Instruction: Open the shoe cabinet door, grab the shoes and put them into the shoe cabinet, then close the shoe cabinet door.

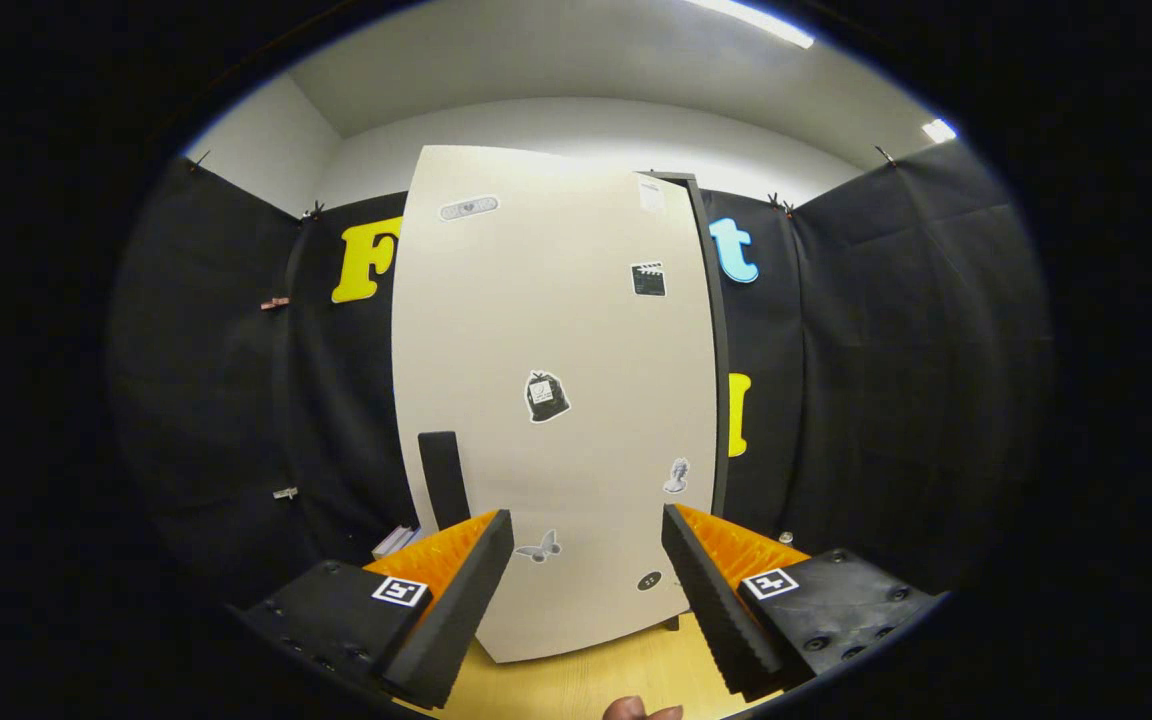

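Observation:
A tall cream shoe cabinet door [556, 400] stands just ahead of my fingers, dotted with several small stickers. A black upright handle [442, 478] sits on the door's lower left, just above my left fingertip. Along the door's right side a dark cabinet edge [711, 330] shows, with the door seeming nearly flush against it. My gripper [586, 540] is open, nothing between its fingers, black ridged pads [461, 600] facing inward. The shoes are hidden from me.
The cabinet stands on a light wooden floor [586, 685]. A person's fingertip [641, 711] pokes in below the fingers. Something pale like stacked papers [394, 541] lies left of the cabinet's base. Black cloth walls close in on both sides.

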{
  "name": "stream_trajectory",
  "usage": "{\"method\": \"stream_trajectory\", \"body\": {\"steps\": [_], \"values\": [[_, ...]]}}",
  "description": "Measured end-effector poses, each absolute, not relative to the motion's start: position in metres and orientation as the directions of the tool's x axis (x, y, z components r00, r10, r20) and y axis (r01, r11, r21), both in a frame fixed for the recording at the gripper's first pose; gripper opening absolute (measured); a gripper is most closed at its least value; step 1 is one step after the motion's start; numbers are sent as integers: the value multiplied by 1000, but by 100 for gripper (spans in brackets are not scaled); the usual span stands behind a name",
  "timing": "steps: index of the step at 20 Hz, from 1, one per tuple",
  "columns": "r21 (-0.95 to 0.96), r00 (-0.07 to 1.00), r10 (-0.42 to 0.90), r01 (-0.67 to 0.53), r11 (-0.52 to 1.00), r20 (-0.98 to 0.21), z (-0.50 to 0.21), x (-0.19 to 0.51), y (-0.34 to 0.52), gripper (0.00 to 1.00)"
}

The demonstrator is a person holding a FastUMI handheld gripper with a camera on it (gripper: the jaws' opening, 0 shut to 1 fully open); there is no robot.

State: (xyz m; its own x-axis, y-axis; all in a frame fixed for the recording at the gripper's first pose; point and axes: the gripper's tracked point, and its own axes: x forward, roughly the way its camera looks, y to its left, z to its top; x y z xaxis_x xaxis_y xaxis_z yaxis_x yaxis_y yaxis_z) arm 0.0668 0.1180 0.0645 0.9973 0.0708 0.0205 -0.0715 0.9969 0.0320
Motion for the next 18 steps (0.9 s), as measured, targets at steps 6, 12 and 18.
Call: {"method": "stream_trajectory", "body": {"steps": [6, 12, 18], "values": [[52, 998, 67, -68, 996, 6, 60, 62, 114, 98], [40, 995, 103, -104, 994, 13, 58, 56, 119, 98], [38, 995, 98, -97, 995, -14, 52, 52, 119, 98]]}}
